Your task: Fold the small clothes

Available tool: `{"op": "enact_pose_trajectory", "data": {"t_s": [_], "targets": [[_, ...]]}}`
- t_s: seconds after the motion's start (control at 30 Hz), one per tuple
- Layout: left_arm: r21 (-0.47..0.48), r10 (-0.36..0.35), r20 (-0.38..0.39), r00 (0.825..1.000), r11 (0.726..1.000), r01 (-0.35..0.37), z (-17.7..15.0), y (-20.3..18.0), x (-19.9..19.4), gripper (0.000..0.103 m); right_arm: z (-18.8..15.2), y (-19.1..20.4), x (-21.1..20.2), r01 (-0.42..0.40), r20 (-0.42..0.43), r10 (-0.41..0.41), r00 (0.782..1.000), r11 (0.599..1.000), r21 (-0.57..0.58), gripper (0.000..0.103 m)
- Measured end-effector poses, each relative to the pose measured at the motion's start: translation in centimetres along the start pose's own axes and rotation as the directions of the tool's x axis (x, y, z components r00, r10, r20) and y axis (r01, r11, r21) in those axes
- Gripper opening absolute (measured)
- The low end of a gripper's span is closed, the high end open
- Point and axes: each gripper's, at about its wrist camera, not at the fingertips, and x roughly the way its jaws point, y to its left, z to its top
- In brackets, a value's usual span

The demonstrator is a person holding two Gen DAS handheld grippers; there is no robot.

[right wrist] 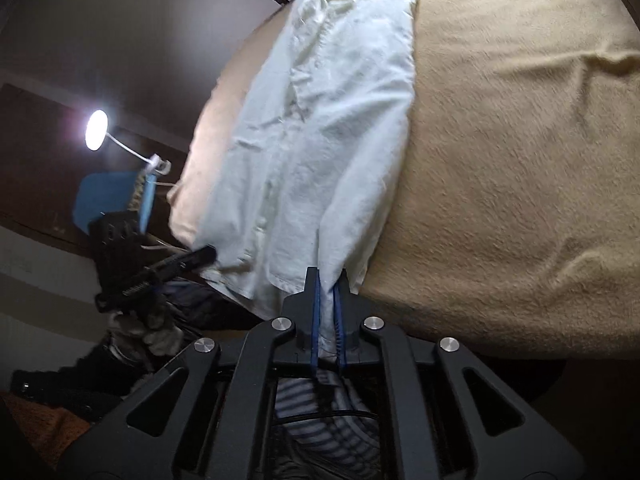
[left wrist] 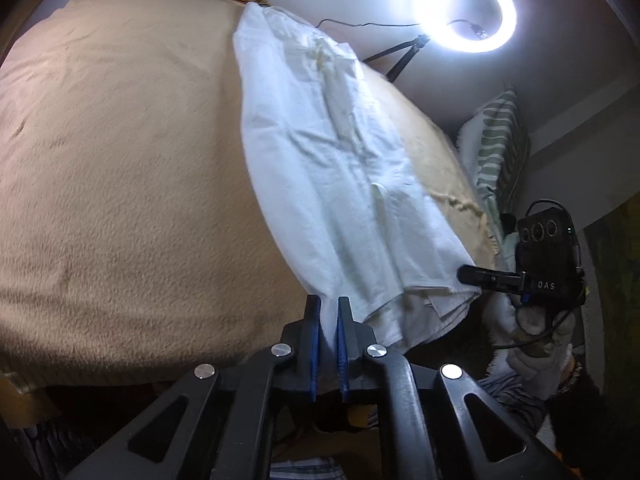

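Observation:
A white garment (left wrist: 328, 160) lies stretched out lengthwise on a beige blanket (left wrist: 120, 160), folded into a long strip. My left gripper (left wrist: 328, 304) is shut on its near corner. My right gripper (left wrist: 468, 274) shows at the right of the left wrist view, pinching the other near corner. In the right wrist view the garment (right wrist: 320, 120) runs away from me over the blanket (right wrist: 520, 160); my right gripper (right wrist: 327, 276) is shut on its near edge, and my left gripper (right wrist: 206, 256) grips the corner at the left.
A lit ring light (left wrist: 464, 14) on a tripod stands beyond the bed's far right edge. A striped pillow (left wrist: 496, 148) lies at the right. A small lamp (right wrist: 97, 130) and a blue object (right wrist: 108, 200) are off the bed's left side. Striped cloth (right wrist: 320, 412) sits below my right gripper.

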Motion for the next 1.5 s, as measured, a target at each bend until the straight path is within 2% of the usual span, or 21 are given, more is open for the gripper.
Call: {"op": "enact_pose_trajectory", "data": {"t_s": [0.23,0.4,0.63,0.8,1.0,1.07,1.13,1.17,1.23,1.27,1.3,1.4,1.5], "targets": [[-0.033,-0.104,0.035,0.994,0.994,0.105,3.7,-0.9,-2.1,0.004,1.8,0.8,-2.8,-0.112,0.141,0.105,0.984,0.993,0.046,0.007],[-0.020,-0.134,0.084,0.987,0.991,0.136,7.7,-1.7,-3.0,0.004,4.2,1.7,-4.2,-0.119,0.228,0.107,0.968,0.992,0.039,0.007],[-0.029,-0.111,0.147,0.983,0.993,0.117,12.9,-1.0,-2.3,0.004,9.5,1.9,-3.7,-0.080,0.266,0.065,0.962,0.996,0.048,0.007],[-0.054,-0.062,0.163,0.985,0.996,0.072,16.3,0.5,-0.6,0.004,12.9,1.2,-2.3,-0.079,0.273,0.056,0.960,0.994,0.074,0.007],[-0.089,-0.040,0.149,0.988,0.995,0.053,18.5,2.3,1.7,0.004,15.7,-0.2,-0.1,-0.038,0.255,0.011,0.967,0.994,0.102,0.007],[-0.095,-0.031,0.149,0.988,0.994,0.045,19.0,2.6,2.4,0.005,16.2,-1.2,0.2,-0.063,0.259,0.024,0.966,0.988,0.143,0.008],[-0.091,-0.007,0.158,0.987,0.996,0.022,19.6,2.6,2.7,0.025,16.7,-2.4,0.1,-0.069,0.268,0.017,0.963,0.980,0.188,0.009],[-0.096,0.006,0.171,0.985,0.995,0.011,19.9,2.6,2.6,0.033,17.0,-2.9,0.0,-0.069,0.263,0.014,0.965,0.977,0.204,0.014],[-0.104,0.014,0.217,0.976,0.995,0.009,20.5,2.7,1.9,0.050,17.3,-3.7,-0.5,-0.067,0.267,0.006,0.964,0.974,0.218,0.032],[-0.107,0.019,0.240,0.971,0.994,0.007,20.8,2.8,1.4,0.051,17.3,-3.9,-1.1,-0.051,0.291,-0.013,0.957,0.976,0.210,0.047],[-0.107,0.025,0.257,0.966,0.994,0.003,21.0,2.9,1.0,0.051,17.3,-3.8,-1.6,-0.031,0.307,-0.031,0.951,0.980,0.197,0.051],[-0.091,0.053,0.280,0.959,0.995,-0.029,21.1,3.2,0.6,0.051,17.2,-3.9,-2.2,0.013,0.310,-0.063,0.949,0.987,0.160,0.051],[-0.076,0.087,0.239,0.967,0.995,-0.071,20.5,3.7,1.8,0.051,17.0,-3.8,-1.4,0.098,0.266,-0.126,0.956,0.988,0.117,0.051]]}}
